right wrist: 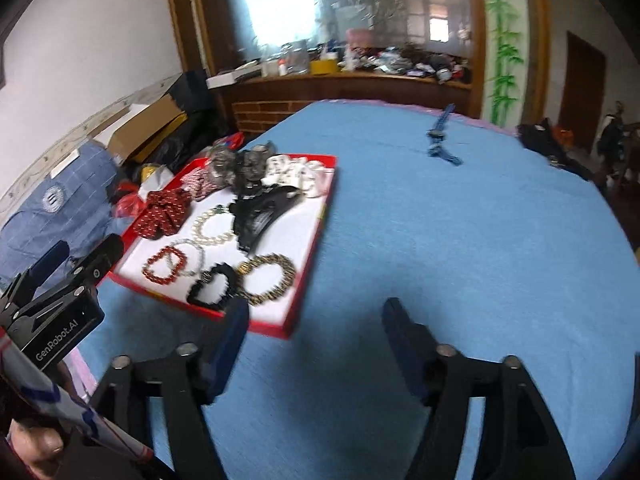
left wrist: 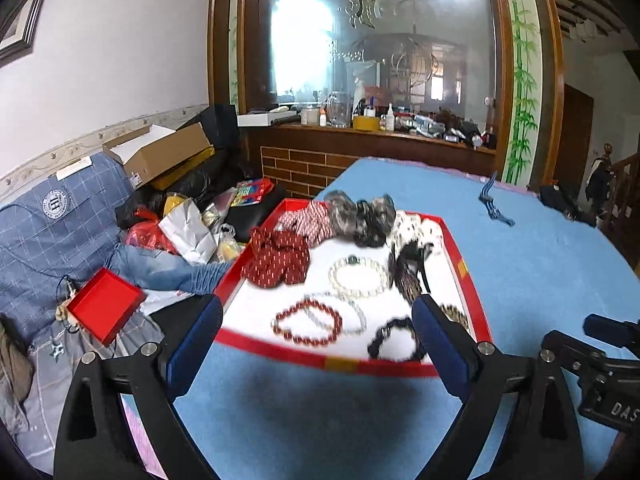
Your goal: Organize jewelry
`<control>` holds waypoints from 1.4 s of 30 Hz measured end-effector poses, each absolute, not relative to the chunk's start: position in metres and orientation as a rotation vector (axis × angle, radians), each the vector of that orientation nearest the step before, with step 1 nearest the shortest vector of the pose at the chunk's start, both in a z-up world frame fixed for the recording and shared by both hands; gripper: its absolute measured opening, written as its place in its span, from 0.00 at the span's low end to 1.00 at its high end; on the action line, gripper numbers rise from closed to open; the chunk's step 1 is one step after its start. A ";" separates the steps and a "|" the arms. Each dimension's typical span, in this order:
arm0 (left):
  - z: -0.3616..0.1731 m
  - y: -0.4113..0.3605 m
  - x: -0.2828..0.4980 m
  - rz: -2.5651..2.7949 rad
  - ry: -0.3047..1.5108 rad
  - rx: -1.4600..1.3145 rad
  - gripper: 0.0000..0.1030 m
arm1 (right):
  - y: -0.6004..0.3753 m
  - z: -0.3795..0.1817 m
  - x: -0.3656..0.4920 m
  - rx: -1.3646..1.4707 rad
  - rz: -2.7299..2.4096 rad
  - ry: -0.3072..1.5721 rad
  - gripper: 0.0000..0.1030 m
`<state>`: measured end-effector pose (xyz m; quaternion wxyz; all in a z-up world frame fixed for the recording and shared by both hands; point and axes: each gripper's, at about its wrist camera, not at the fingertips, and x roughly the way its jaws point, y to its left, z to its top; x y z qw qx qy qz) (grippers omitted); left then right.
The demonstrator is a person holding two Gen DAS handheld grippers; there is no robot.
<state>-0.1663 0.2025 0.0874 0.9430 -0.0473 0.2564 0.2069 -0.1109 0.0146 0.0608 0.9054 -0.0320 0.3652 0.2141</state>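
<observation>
Both grippers, left [left wrist: 318,334] & right [right wrist: 314,322], have fingers wide open w/ nothing held. Beads lie in the red tray [right wrist: 316,236] on the blue surface [right wrist: 460,240]. Go slow, pinch one red bracelet [left wrist: 308,322] only.

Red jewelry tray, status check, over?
Left gripper open, empty, at the near rim. Right gripper open, empty, over blue cloth. Red jewelry tray holds bracelets and scrunchies, untouched. Nothing blocking.
</observation>
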 end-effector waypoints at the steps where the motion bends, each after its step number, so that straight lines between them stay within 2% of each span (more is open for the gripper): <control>1: 0.086 0.199 -0.169 0.426 0.528 -0.085 0.92 | 0.010 0.059 -0.116 -0.064 0.434 0.750 0.76; 5: 0.085 0.185 -0.189 0.472 0.524 -0.025 0.93 | -0.003 0.058 -0.136 -0.044 0.412 0.740 0.79; 8: 0.090 0.176 -0.207 0.499 0.502 0.016 0.99 | -0.004 0.063 -0.153 -0.059 0.410 0.722 0.83; 13: 0.101 0.171 -0.235 0.488 0.467 0.025 1.00 | -0.009 0.079 -0.191 -0.068 0.389 0.635 0.91; 17: 0.104 0.174 -0.257 0.465 0.467 -0.012 1.00 | -0.011 0.086 -0.215 -0.070 0.375 0.603 0.92; 22: 0.092 0.171 -0.268 0.552 0.494 0.072 1.00 | -0.005 0.088 -0.237 -0.098 0.383 0.573 0.92; 42: 0.076 0.192 -0.271 0.570 0.517 0.008 1.00 | 0.025 0.073 -0.241 -0.242 0.367 0.571 0.94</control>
